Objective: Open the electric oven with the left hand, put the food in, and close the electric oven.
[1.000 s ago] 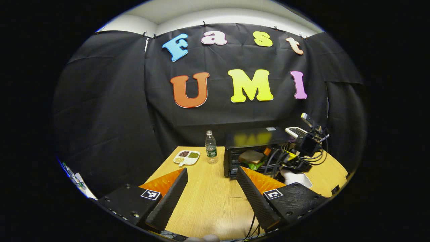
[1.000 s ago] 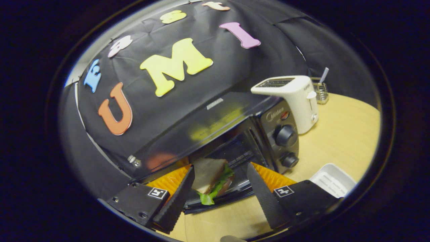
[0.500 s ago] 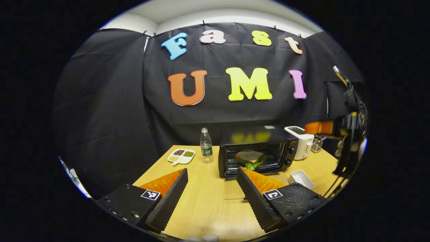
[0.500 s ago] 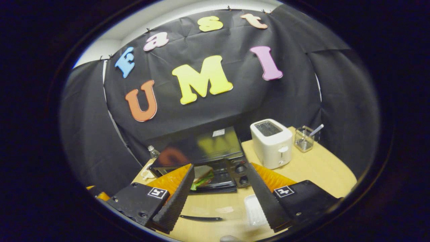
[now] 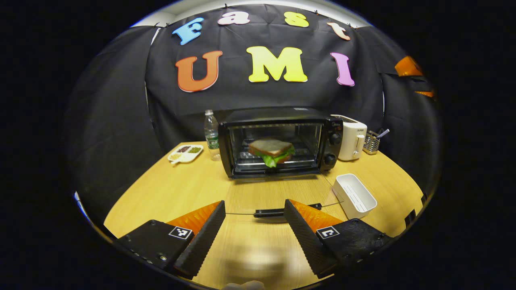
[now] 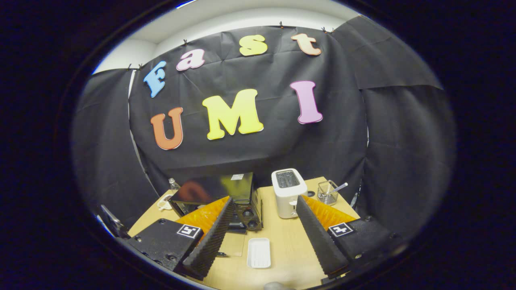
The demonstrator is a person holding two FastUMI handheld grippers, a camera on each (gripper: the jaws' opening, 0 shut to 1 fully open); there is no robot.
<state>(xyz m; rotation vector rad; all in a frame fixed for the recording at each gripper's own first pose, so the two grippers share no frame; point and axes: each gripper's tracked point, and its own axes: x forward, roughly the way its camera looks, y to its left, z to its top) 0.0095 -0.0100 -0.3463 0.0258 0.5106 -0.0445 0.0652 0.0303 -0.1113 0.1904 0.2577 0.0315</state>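
- With sandwich (image 5: 271,150) already on oven (image 5: 278,141) rack, step in hand: closing.
- Door handle (image 5: 269,212) lies down flat, just ahead of left gripper (image 5: 254,229), spread wide, holding nothing.
- Right gripper (image 6: 262,237) likewise released.
- Next: lift door up till shut.

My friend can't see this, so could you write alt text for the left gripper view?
A sandwich sits inside an open black electric oven on a wooden table, its glass door folded down flat. The left gripper's open fingers frame the foreground.

Left gripper view faces the oven (image 5: 278,141) front low; right gripper view sits higher, farther right.
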